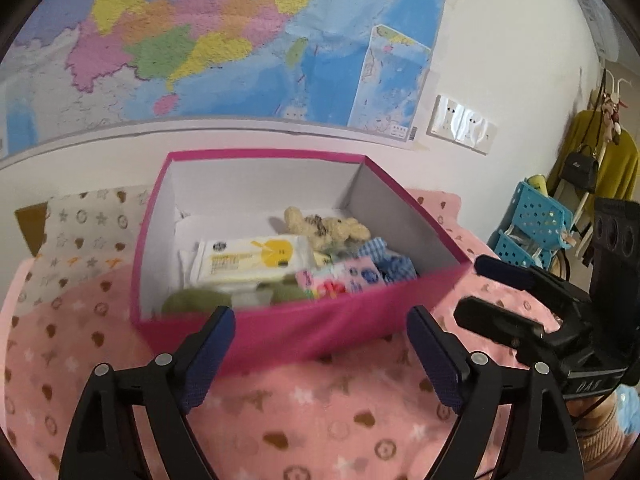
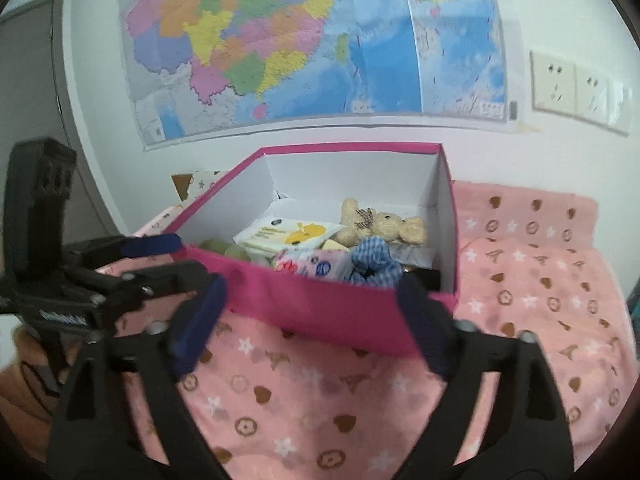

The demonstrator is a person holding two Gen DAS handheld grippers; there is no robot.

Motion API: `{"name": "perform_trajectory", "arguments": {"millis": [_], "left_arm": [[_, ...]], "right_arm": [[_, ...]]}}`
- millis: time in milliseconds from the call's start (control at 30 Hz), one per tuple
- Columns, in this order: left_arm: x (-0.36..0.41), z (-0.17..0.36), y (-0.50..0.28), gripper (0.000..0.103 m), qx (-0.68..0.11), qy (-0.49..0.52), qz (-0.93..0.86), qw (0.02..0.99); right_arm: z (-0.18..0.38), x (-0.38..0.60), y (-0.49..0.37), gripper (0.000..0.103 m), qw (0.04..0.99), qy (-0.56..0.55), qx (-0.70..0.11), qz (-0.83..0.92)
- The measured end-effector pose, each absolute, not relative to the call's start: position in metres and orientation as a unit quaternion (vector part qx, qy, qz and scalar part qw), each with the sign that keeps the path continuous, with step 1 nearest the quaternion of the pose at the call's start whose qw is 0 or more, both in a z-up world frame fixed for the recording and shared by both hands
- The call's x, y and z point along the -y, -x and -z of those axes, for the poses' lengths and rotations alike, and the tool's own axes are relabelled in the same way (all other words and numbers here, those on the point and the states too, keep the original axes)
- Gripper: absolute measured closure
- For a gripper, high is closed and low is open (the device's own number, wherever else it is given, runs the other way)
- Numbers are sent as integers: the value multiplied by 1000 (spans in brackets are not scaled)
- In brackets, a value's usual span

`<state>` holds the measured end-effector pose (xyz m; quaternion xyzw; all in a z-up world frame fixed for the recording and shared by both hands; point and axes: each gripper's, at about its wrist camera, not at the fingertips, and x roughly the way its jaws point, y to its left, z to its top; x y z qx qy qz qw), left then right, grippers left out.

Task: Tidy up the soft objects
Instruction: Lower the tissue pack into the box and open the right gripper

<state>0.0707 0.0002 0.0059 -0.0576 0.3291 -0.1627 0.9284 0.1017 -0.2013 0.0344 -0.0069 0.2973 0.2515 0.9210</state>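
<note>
A pink blanket (image 1: pixel 320 412) printed with brown hearts, rings and white stars is spread over the surface; a paler patterned cloth (image 1: pixel 84 236) is seen at its far left corner, against the wall.

The left gripper (image 1: pixel 320 344) is held low over the blanket, just short of the near wall of the box. Its blue-padded fingers (image 1: pixel 208 360) are spread wide apart and nothing is held between them.

A magenta box (image 1: pixel 280 332) with white inner walls is set on the blanket, open at the top. Inside, from left to right: a green soft item (image 1: pixel 192 302) is lodged in the near left corner, partly hidden by the box wall; a white and yellow wipes pack (image 1: pixel 256 260) is laid flat across the middle; a pink tissue pack (image 1: pixel 344 278) is placed against the near wall; a cream plush bear (image 1: pixel 324 226) is lying toward the back; a blue gingham cloth (image 1: pixel 388 260) is bunched at the right side.

The right gripper (image 2: pixel 316 320) is held at the box's near right corner, seen in the left wrist view at the right edge (image 1: pixel 476 284). Its fingers (image 2: pixel 424 332) are likewise spread apart, empty, with the box wall visible between them.

On the wall behind, a coloured map (image 1: pixel 192 36) is hung, with a double socket (image 1: pixel 460 124) to its right. Further right, a blue perforated basket rack (image 1: pixel 532 224) and a mustard garment (image 1: pixel 616 160) on a stand are noted.
</note>
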Motion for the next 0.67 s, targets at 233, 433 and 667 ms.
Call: {"name": "perform_trajectory", "arguments": {"millis": [233,433,667], "left_arm": [[-6,13,-48,13,-351,54,102,929],[-4,18,-35,13,-351,38,74,933],[-2,24,-31,13,-353,41,50,934]], "right_arm": [[-12,196,-78,5,920,13,-316,-231],[-6,190,-69,5,917,11,-323,-236],[-2,185,-62,5,914,16,-328,-238]]}}
